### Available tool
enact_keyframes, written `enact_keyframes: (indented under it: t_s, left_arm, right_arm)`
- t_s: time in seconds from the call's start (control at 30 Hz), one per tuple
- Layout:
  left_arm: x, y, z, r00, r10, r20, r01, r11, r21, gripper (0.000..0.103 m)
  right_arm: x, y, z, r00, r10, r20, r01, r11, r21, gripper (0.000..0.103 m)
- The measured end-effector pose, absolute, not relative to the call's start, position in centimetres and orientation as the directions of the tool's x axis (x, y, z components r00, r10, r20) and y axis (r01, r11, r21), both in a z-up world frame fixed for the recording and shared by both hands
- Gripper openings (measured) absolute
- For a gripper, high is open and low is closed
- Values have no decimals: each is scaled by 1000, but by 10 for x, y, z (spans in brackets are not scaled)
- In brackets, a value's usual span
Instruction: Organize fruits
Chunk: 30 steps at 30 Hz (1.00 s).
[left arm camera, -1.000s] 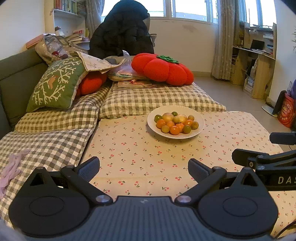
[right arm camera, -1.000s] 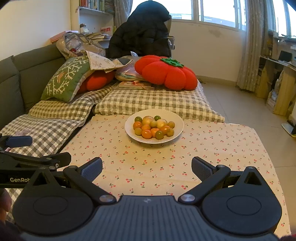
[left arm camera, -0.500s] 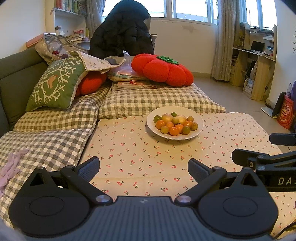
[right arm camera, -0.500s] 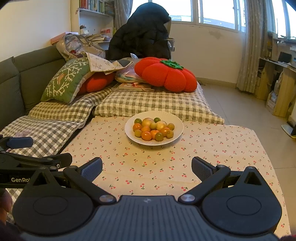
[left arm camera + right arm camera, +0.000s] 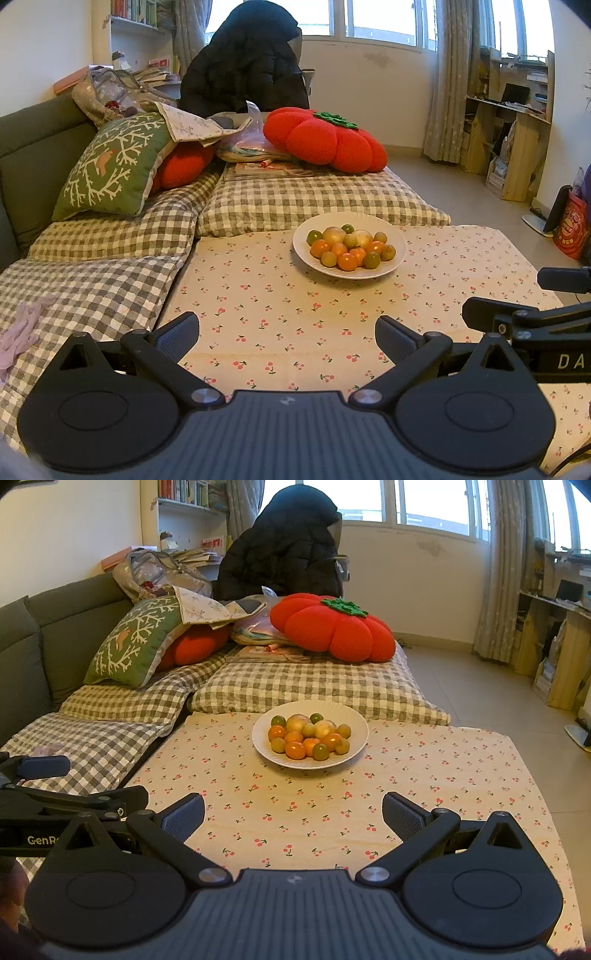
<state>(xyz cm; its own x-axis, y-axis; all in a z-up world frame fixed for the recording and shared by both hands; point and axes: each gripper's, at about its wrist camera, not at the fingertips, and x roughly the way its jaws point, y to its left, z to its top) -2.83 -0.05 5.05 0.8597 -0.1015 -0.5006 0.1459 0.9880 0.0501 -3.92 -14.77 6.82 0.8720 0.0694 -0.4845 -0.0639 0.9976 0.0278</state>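
The fruits [image 5: 349,247] are gathered in one heap in a white plate [image 5: 397,245], small orange and green ones crowded around two larger pale ones, so that none can roll off across the cloth. The plate is set on the cherry-printed tablecloth [image 5: 280,317] toward the table's far edge, about midway between its left and right edges, just in front of the checked cushion [image 5: 314,199]. No fruit is seen loose on the cloth, and no second dish or basket is in view.

With everything heaped in the plate, the scene would fit fruits already collected there as well as a mixed pile waiting to be sorted by kind or colour; which of the two holds cannot be settled.

Both tools are held back over the table's near edge, well apart from the plate. The left gripper [image 5: 288,334] is seen with its fingers spread wide and nothing between them; the right gripper [image 5: 293,814] is likewise spread and empty. They are held side by side, each showing at the edge of the other's view, and both are pointed at the plate, presumably so that it is kept centred in both cameras.
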Motion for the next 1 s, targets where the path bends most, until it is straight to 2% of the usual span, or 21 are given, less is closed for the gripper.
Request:
enact_keyframes:
  t_s: [1.0]
  left_arm:
    - [-28, 1, 49, 847, -105, -521, 149, 988, 43, 96]
  right_arm:
    - [-39, -146, 67, 868, 76, -490, -67, 997, 37, 103]
